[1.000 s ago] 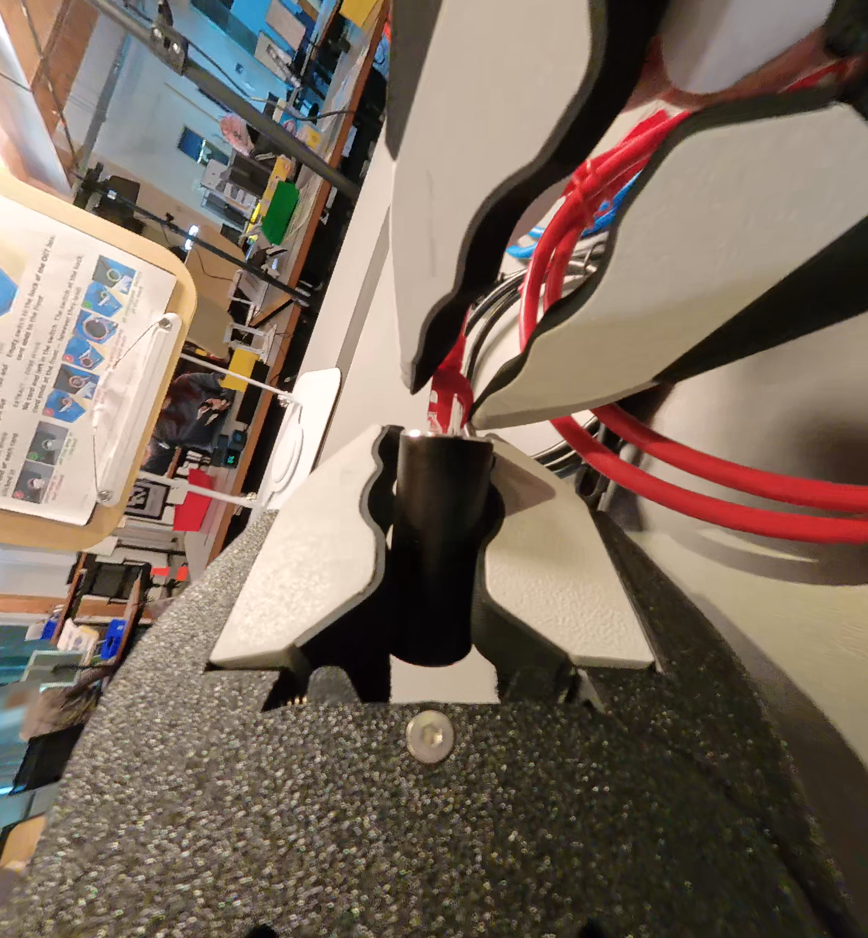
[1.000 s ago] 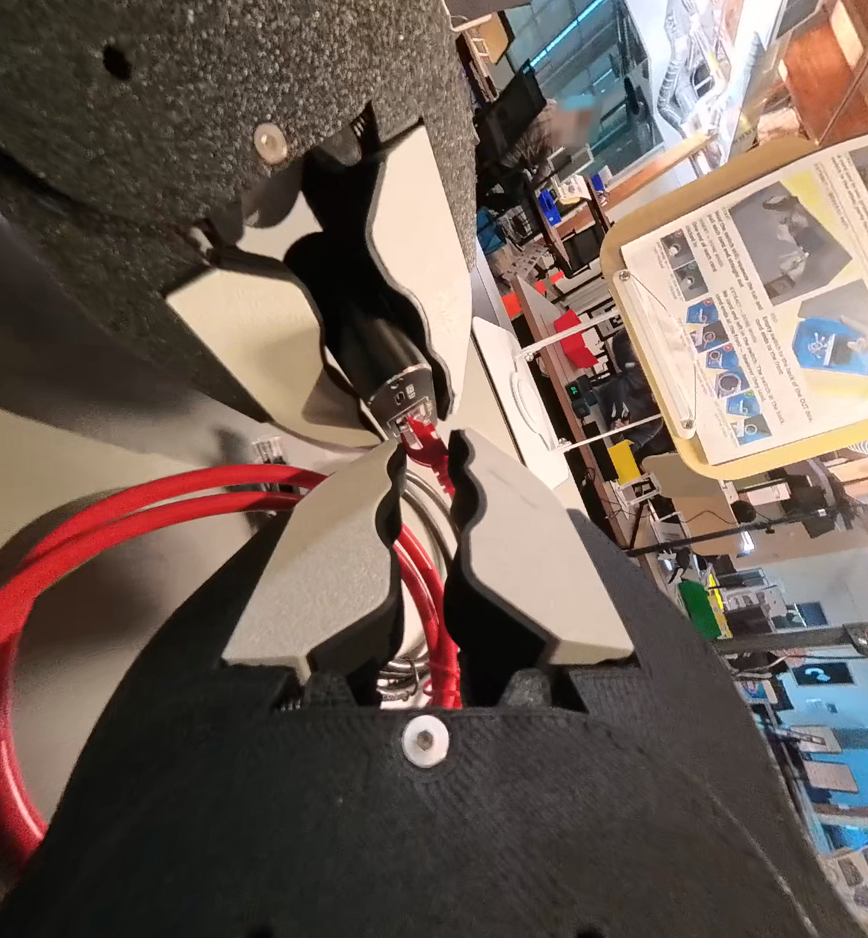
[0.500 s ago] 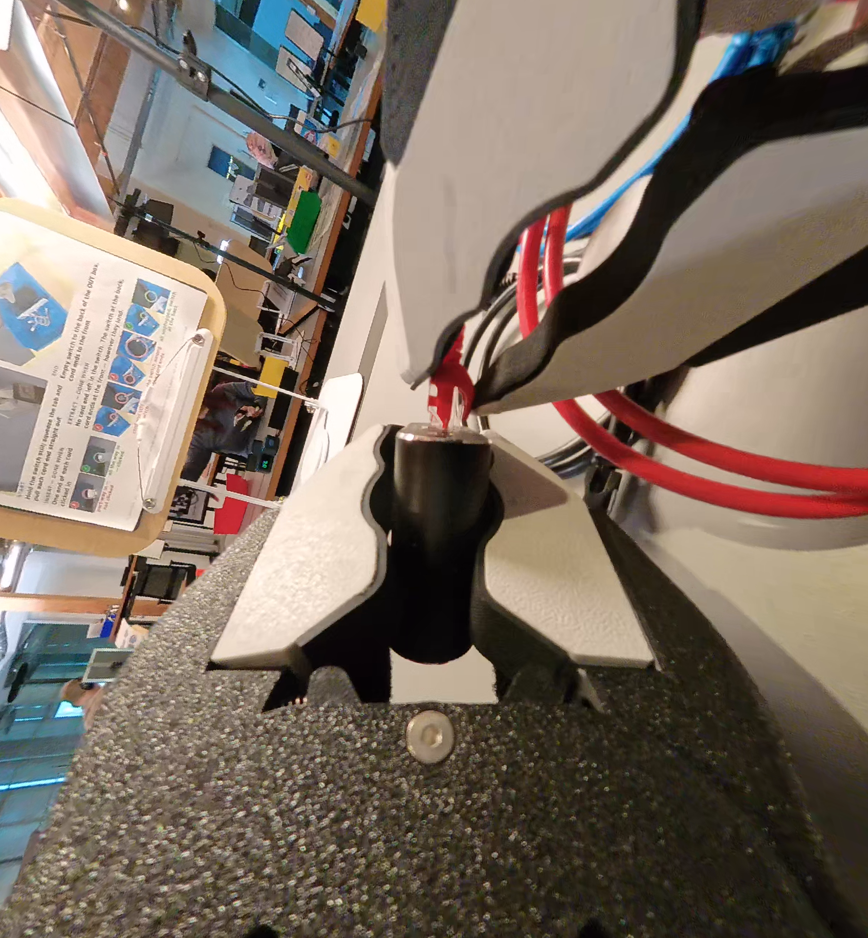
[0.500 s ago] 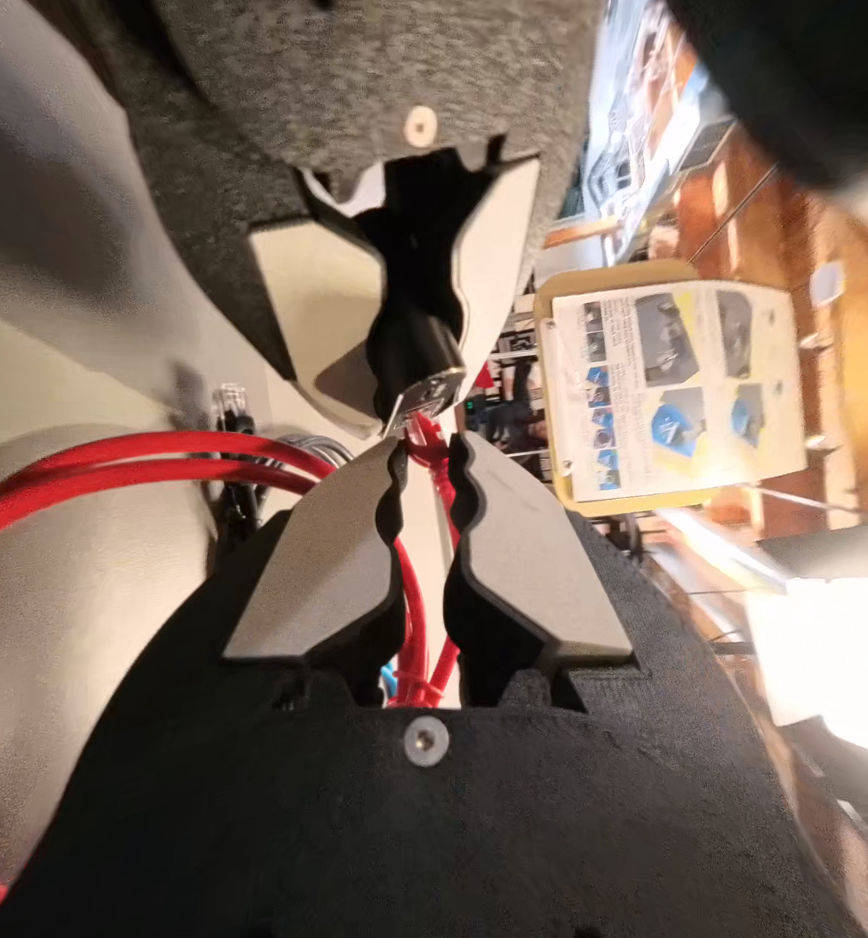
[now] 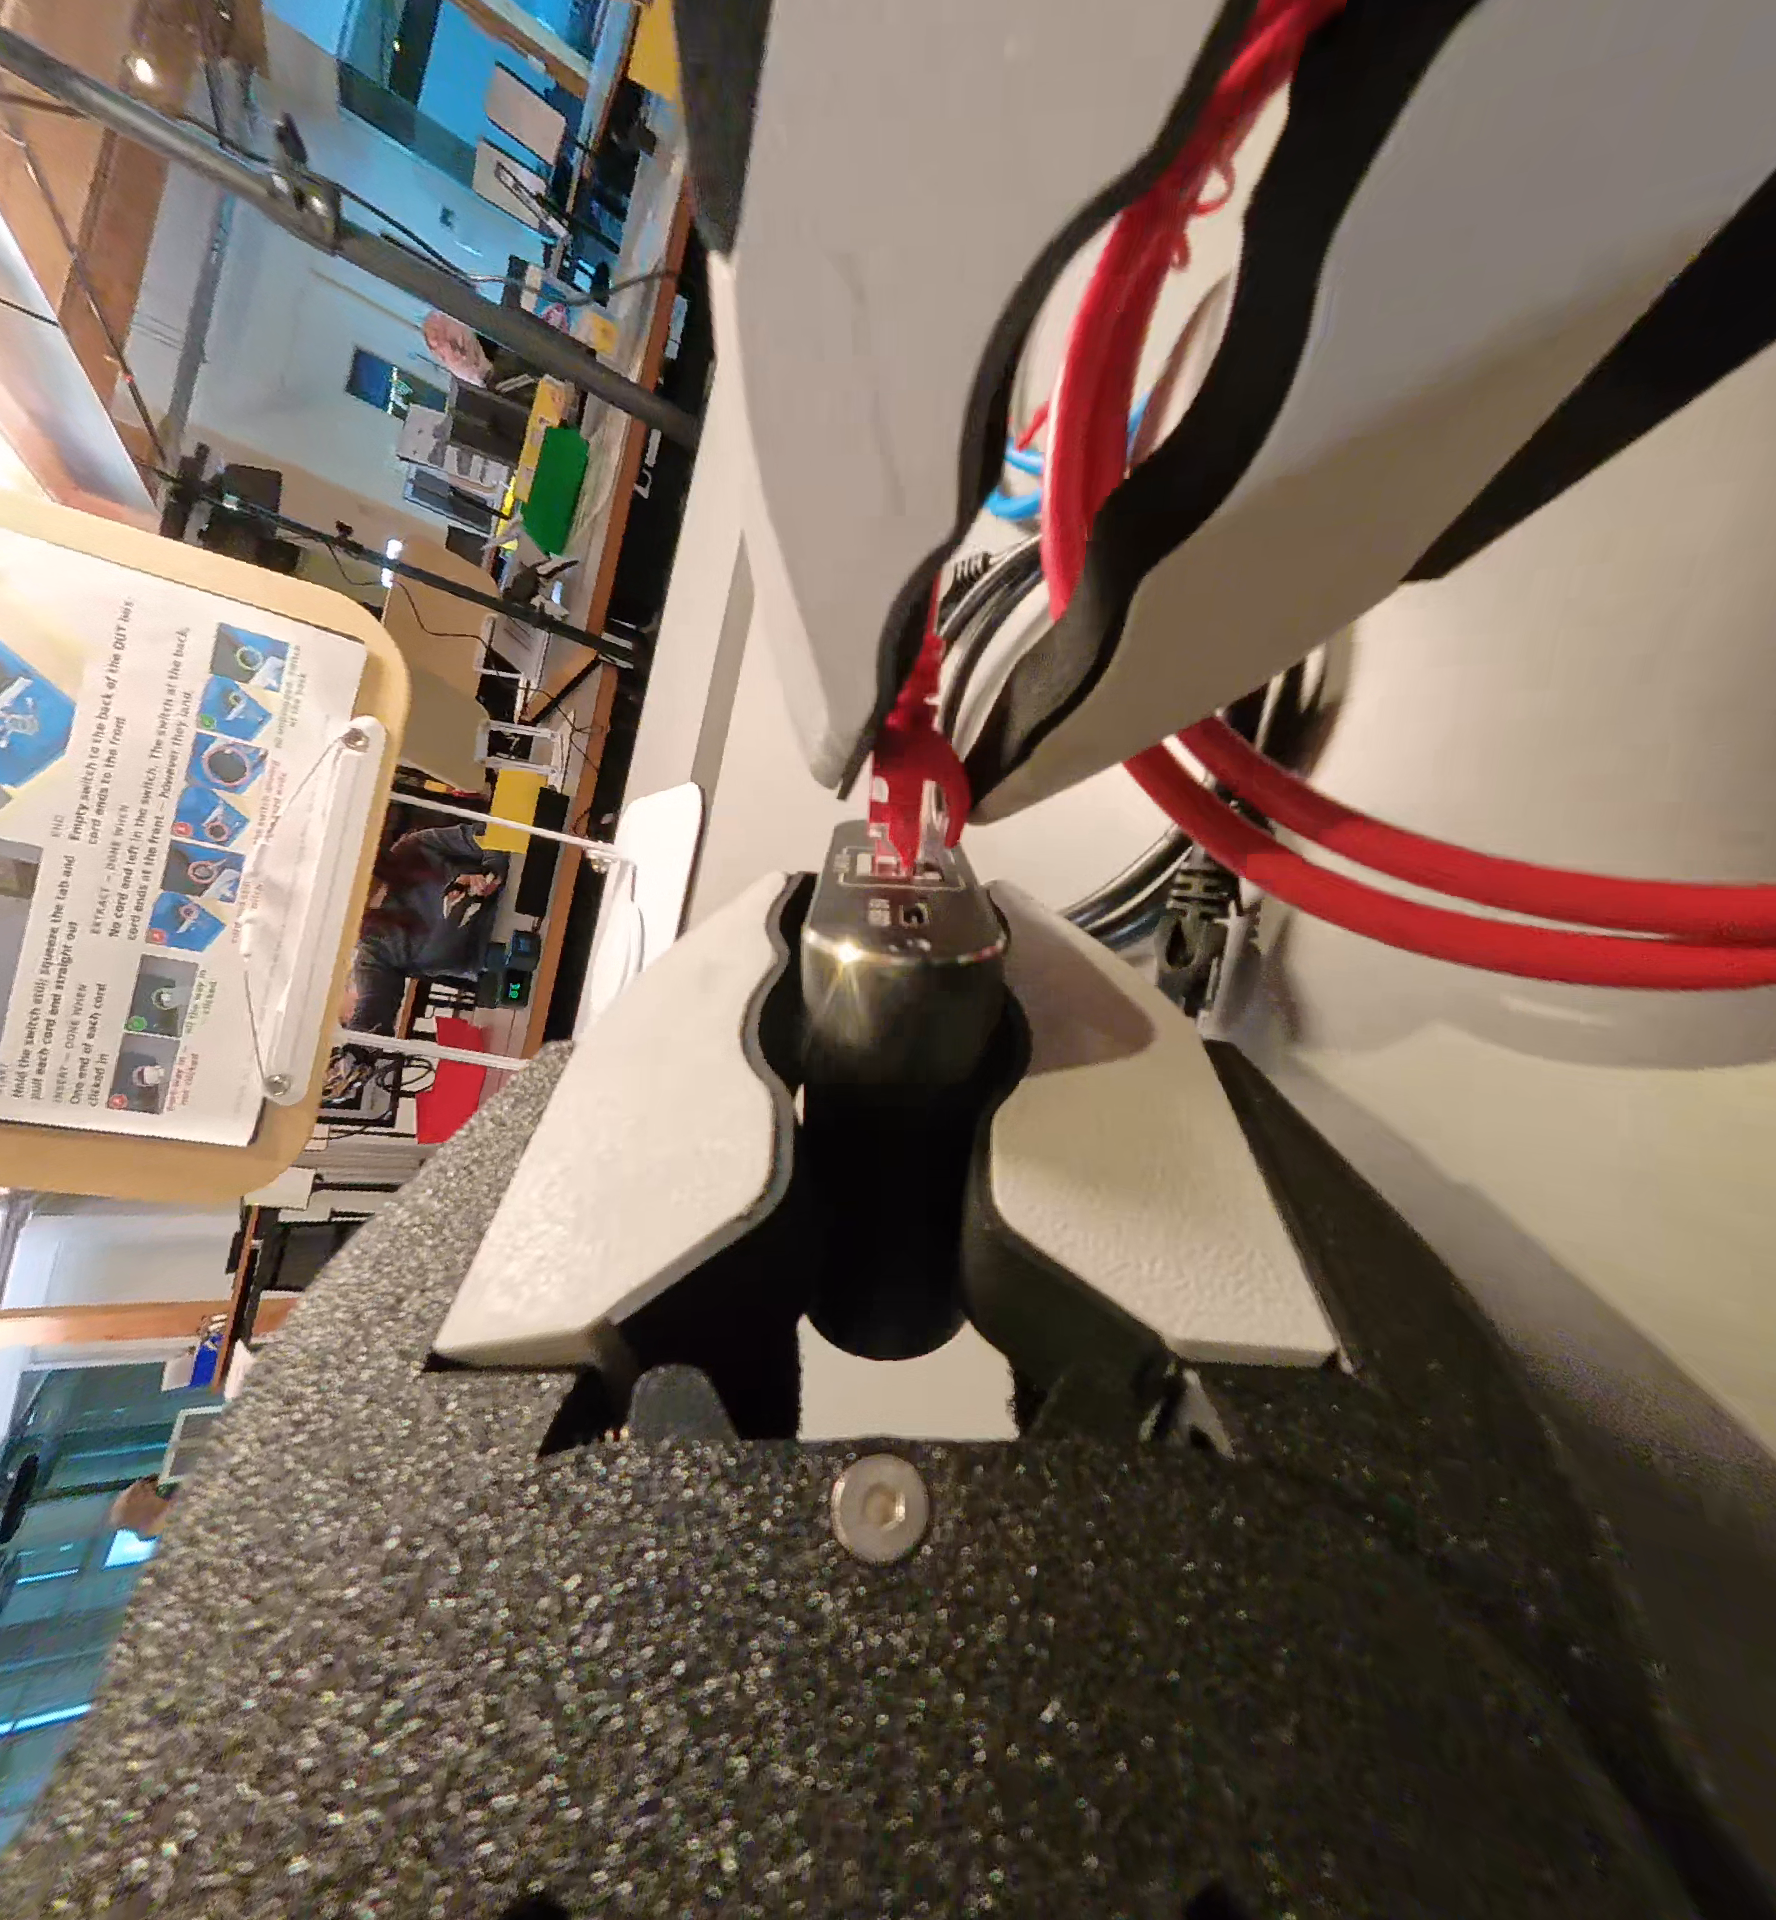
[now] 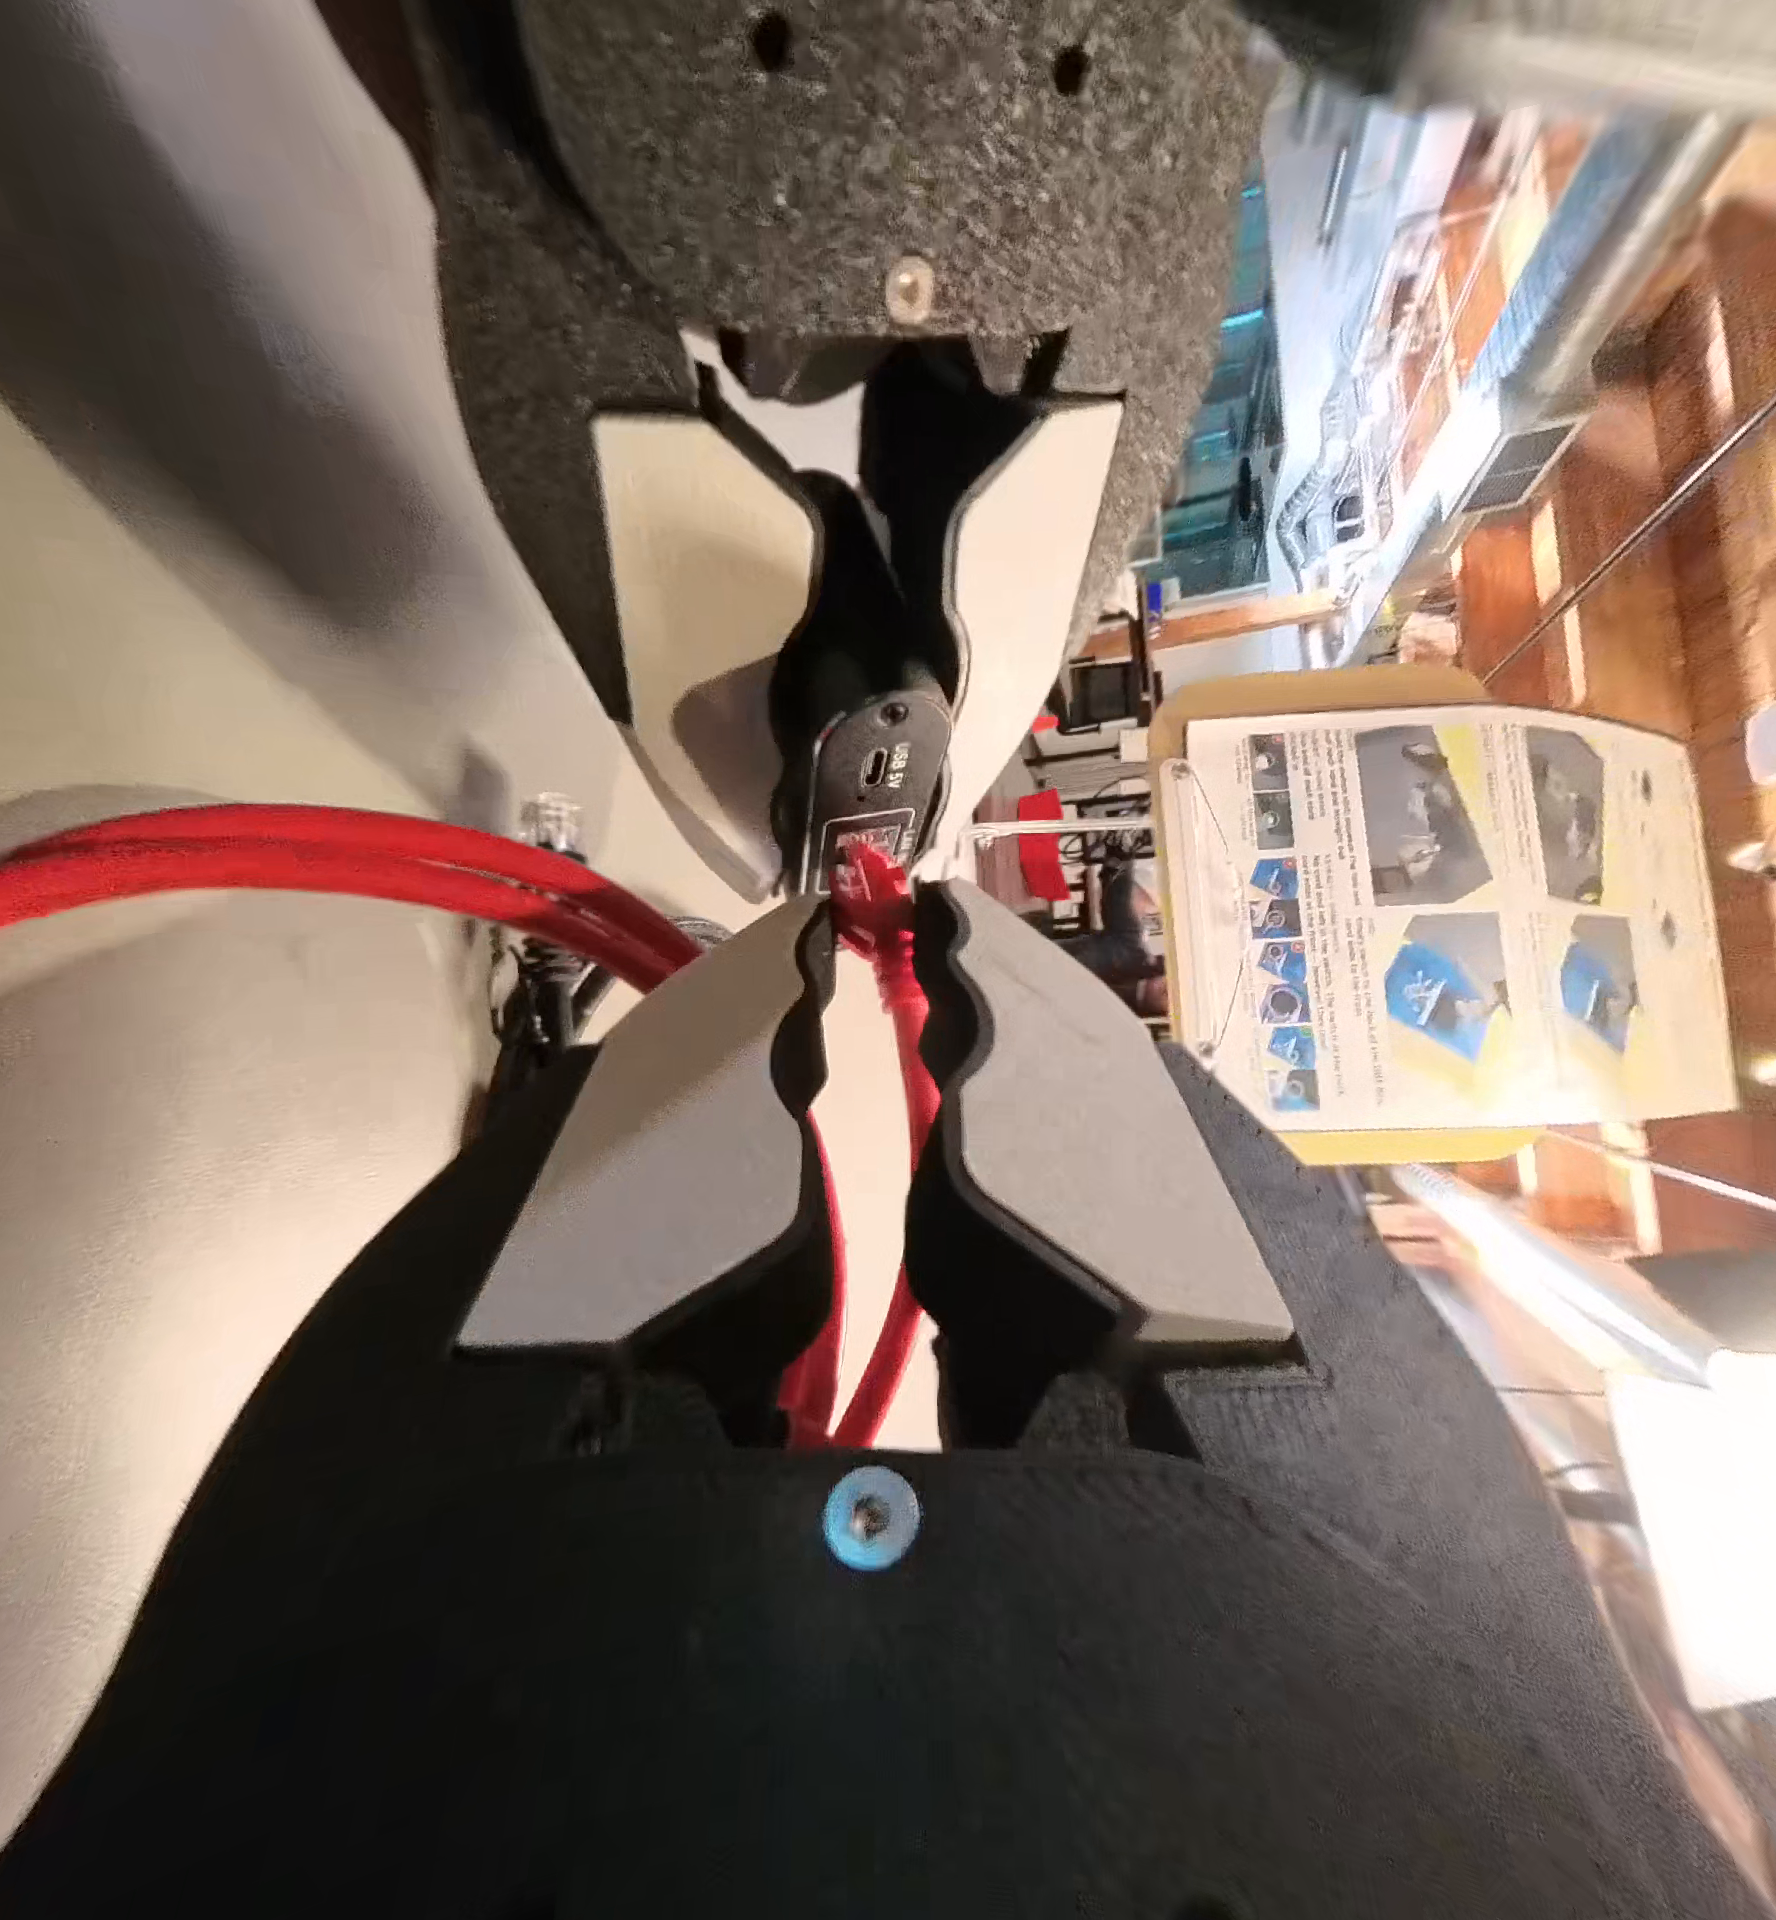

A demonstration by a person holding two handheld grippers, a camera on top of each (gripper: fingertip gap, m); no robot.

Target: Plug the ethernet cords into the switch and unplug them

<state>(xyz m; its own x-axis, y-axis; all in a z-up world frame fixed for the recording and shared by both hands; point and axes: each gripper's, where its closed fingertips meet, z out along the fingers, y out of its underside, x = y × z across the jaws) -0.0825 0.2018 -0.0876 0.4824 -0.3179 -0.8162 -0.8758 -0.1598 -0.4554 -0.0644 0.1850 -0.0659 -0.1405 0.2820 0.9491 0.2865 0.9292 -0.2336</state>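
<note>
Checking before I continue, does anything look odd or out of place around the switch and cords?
Nothing looks damaged. The left gripper clamps the black switch; the right gripper pinches the red cord at its port. A loose clear-tipped plug lies nearby.

The cord (image 6: 899, 997) is bright red. The switch (image 5: 899, 997) is shiny black. The left gripper (image 5: 894, 914) has grey fingers (image 5: 645, 1132) on a speckled black body. The right gripper (image 6: 873, 894) has grey fingers (image 6: 697, 1122) too. Far off, a board (image 6: 1435, 935) is yellow and blue.
</note>
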